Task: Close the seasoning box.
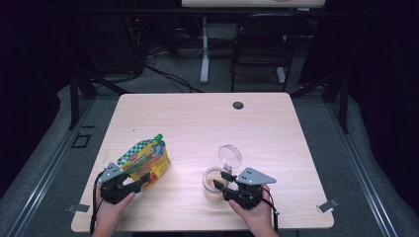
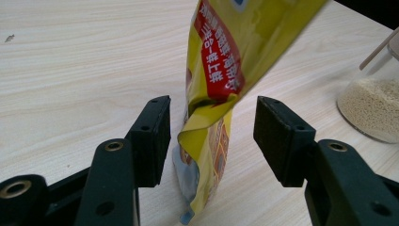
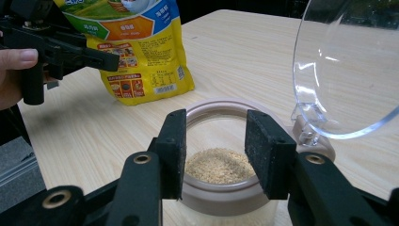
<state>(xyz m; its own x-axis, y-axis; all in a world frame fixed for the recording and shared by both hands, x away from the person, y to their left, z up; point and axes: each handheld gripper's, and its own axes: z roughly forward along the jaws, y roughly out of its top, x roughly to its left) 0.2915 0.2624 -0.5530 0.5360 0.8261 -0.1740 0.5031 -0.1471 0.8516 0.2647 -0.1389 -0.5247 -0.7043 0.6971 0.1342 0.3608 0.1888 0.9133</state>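
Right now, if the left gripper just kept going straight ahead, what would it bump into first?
The yellow pouch. It already stands between the open jaws of the left gripper, touching neither pad, so it would likely hit almost at once.

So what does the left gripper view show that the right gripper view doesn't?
Left gripper view: the pouch's creased bottom edge standing between the left gripper's fingers, pads clear of it, and the jar from the side. Right gripper view: the jar's rim between the right gripper's fingers, its clear hinged lid raised, and a hand on the other gripper. Both show pouch, grain-filled jar and wooden table.
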